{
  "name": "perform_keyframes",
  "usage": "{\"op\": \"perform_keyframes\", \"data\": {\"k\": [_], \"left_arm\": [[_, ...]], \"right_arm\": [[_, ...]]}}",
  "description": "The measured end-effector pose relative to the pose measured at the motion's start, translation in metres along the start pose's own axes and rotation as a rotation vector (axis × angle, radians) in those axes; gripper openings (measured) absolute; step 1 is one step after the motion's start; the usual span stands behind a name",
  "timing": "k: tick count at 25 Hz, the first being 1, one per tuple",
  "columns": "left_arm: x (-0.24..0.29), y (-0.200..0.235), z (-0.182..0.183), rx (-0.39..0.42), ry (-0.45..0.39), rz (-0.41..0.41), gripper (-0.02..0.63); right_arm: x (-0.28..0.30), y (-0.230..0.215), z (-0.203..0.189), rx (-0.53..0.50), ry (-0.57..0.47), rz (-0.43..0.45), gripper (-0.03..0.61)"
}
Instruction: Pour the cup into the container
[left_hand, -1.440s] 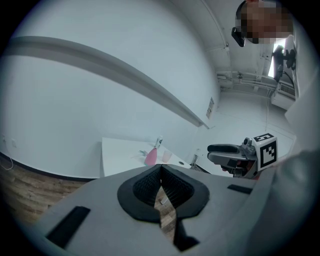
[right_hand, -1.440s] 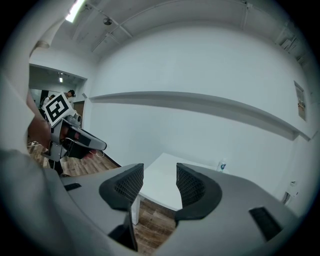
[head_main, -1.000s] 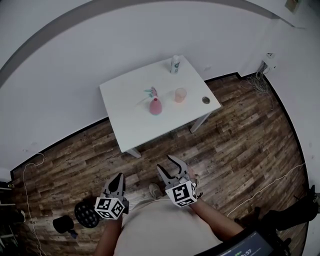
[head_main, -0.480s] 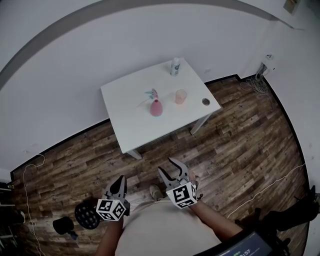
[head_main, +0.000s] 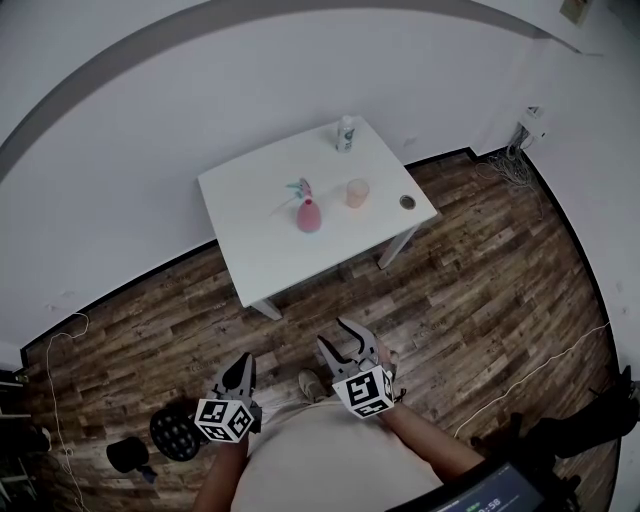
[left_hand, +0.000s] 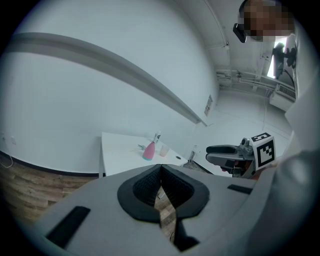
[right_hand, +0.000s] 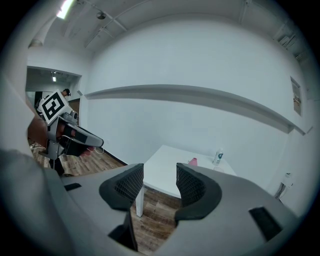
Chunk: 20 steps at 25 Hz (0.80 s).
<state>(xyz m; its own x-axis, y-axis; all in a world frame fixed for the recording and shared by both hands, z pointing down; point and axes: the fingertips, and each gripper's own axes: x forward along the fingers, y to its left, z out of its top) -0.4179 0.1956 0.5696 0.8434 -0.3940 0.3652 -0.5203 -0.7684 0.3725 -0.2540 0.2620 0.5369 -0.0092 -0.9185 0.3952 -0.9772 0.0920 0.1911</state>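
**Gently does it: a light, thin-walled thing to pour from**

The small translucent peach-coloured plastic cup (head_main: 358, 192) stands upright on the white square tabletop (head_main: 262, 245), toward its right side. It is just beside the pink bottle-shaped container with a narrow neck (head_main: 308, 215), and the two do not touch. Something pale seems to stick out of the container's mouth, but it is too small to tell what. The content of the cup cannot be seen from so far. So the scene fits a full cup that waits as well as an emptied cup that was put down again.

The person stands on the brown wooden floor (head_main: 480, 290), well apart from the tabletop, with both grippers close to the body. The left gripper (head_main: 240, 368) has its fingers clenched together, with nothing between them. The right gripper (head_main: 335, 335) has its fingers released, and in the gap between them only the floor and a leg of the table are seen.

By judgement, the cup is light and thin, so it would probably give under a hard squeeze, and its smooth wall may slip. A good place to take hold is the middle of the side wall, below the rim, with a gentle grip and the cup kept upright. The narrow neck of the container leaves little room for a stream, and its light body might tip if it is pushed.
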Motion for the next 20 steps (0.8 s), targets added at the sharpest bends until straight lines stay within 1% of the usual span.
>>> {"op": "perform_keyframes", "data": {"k": [7,13,20], "left_arm": [[-0.01,-0.004,-0.006,0.001,0.007,-0.004,0.012],[0.0,0.001,-0.008,-0.004,0.017,0.001,0.011],[-0.01,-0.002,-0.011,-0.003,0.018,0.002,0.012]], "right_arm": [[-0.009,0.005,-0.001,0.002,0.006,-0.007,0.189],[0.002,0.001,-0.007,0.002,0.014,0.0,0.189],[-0.007,0.007,-0.005,0.0,0.013,-0.007,0.189]]}}
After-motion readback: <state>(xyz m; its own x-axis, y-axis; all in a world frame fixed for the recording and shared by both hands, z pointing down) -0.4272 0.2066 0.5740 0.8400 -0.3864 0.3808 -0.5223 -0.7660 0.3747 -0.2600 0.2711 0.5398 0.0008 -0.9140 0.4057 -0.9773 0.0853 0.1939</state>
